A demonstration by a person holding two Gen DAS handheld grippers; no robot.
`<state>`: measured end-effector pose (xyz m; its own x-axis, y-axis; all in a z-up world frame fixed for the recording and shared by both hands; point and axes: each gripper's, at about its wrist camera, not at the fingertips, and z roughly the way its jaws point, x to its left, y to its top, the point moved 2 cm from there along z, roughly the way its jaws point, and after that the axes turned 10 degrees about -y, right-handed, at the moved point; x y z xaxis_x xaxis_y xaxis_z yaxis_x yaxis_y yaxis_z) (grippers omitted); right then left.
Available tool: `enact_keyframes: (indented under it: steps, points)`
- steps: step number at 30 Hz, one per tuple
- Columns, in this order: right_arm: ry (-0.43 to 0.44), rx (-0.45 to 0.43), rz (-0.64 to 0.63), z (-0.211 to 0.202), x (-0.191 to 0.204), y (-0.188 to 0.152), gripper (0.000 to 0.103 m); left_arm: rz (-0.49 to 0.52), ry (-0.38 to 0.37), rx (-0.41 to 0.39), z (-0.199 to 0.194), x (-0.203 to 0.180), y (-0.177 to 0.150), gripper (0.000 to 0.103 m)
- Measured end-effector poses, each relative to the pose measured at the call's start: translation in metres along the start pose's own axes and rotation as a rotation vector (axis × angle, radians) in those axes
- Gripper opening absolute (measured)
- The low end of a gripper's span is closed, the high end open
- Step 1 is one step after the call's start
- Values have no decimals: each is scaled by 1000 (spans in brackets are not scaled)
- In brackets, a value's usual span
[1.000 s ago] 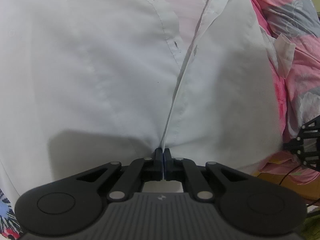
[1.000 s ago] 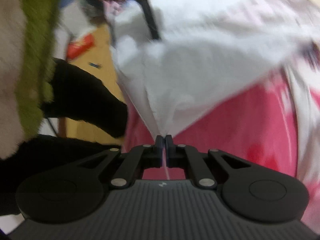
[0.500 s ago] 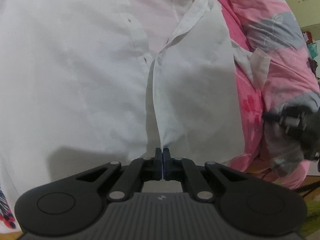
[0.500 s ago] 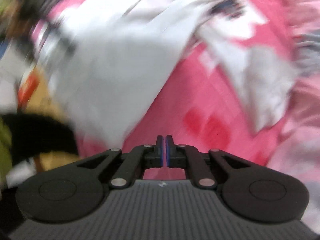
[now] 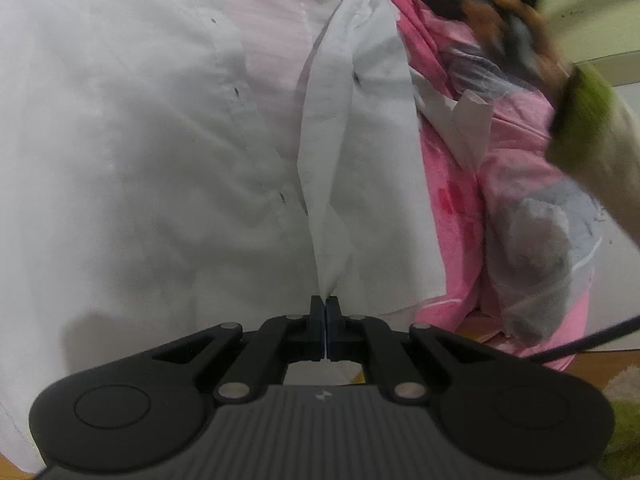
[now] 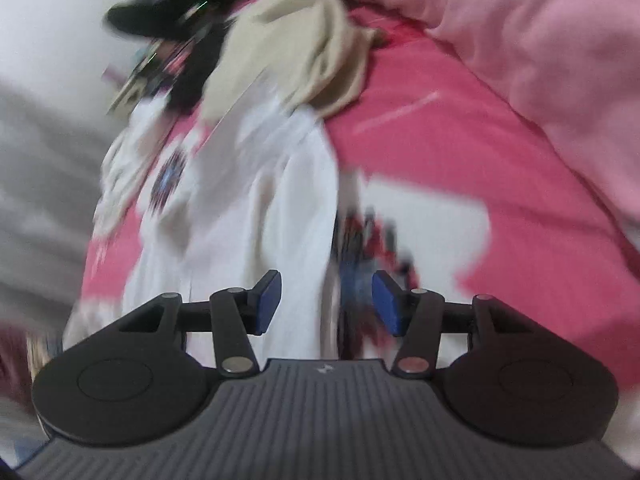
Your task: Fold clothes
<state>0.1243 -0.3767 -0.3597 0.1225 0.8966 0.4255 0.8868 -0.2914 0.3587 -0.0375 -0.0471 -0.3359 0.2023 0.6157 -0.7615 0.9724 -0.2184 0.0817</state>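
Observation:
A white button-up shirt (image 5: 160, 160) lies spread over the pink bedding and fills most of the left wrist view. My left gripper (image 5: 325, 312) is shut on the shirt's lower front hem by the placket. My right gripper (image 6: 326, 300) is open and empty, blue pads apart, above a white shirt part (image 6: 280, 208) on the red and white patterned sheet. The right wrist view is blurred by motion. The right hand and its green cuff (image 5: 580, 120) show blurred at the upper right of the left wrist view.
A pink and grey quilt (image 5: 520, 168) lies to the right of the shirt. A beige garment (image 6: 304, 52) and a dark object (image 6: 172, 20) lie at the far end of the red sheet (image 6: 440, 120). A pink duvet (image 6: 540, 40) bulges at right.
My right gripper let go of the shirt, swung across the bed and opened. My left gripper kept its hold; the shirt front shifted and folded slightly near the placket.

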Motion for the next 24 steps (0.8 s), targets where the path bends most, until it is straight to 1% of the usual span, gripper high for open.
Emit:
enact_keyframes:
  steps: [3,5,7,8,9,10,11,12,14,15,18,22,24]
  points:
    - [-8,5,50,38,2,38,52,16,-27,-6,-9,1,-7,1]
    - [-28,-4,46,50,3,51,52,35,-42,-1,-8,-2,-7,1]
    - [-9,10,53,66,6,61,52,44,-56,0,-9,-2,-8,1]
    - [-2,16,55,73,7,65,49,47,-62,0,-10,-2,-10,1]
    - [-3,14,51,76,8,66,43,49,-67,1,-12,-1,-11,1]
    - [1,2,38,76,11,66,20,51,-72,2,-13,-1,-11,1]
    - [10,-6,22,74,13,65,5,52,-80,2,-13,-2,-12,1]
    - [13,-24,11,70,15,64,4,52,-87,2,-12,-3,-12,1]
    - [15,-84,-2,56,17,61,0,49,-103,-2,-11,-5,-11,1]
    - [21,-111,-2,48,17,60,0,50,-111,-5,-11,-5,-11,1]
    - [74,-174,33,27,18,62,0,47,-138,-18,-11,-10,-10,1]
    - [147,-209,58,2,29,66,0,37,-175,-35,-17,-13,-11,1]
    - [199,-217,59,-7,43,70,0,17,-186,-47,-23,-11,-14,0]
